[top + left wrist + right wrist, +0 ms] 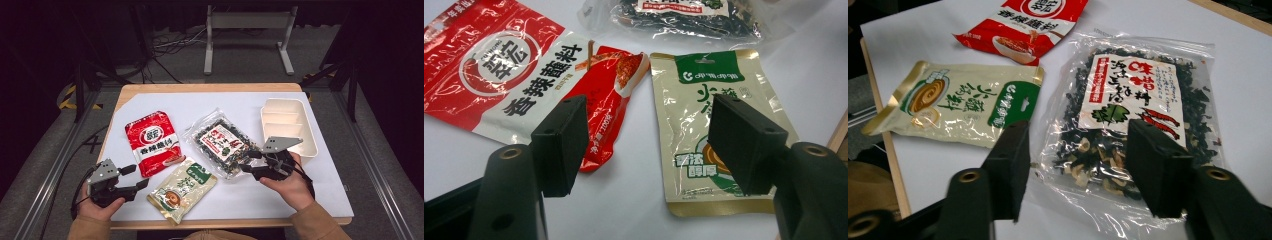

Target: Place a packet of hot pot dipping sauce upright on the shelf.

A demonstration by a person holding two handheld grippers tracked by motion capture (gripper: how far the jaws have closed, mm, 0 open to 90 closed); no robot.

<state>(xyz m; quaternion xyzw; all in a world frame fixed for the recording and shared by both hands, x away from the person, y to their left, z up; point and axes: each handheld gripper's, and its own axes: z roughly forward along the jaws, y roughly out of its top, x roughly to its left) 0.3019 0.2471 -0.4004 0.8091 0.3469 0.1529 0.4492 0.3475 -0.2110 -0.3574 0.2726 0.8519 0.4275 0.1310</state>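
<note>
Three packets lie on the white table cover. A red sauce packet [152,142] [499,75] [1028,22] is at the left. A clear bag of dark dried mix [220,142] [1128,100] lies in the middle. A cream and green pouch [182,190] [709,115] [958,102] sits near the front. My left gripper [136,177] [646,125] is open, low at the front left, pointing between the red packet and the pouch. My right gripper [248,161] [1079,132] is open just above the clear bag's near right edge, its jaws not pressing on it.
A white compartment tray [305,145] stands at the right, just behind my right gripper. The wooden table edge [225,222] runs along the front. A metal stand [247,30] and cables are on the floor beyond the table.
</note>
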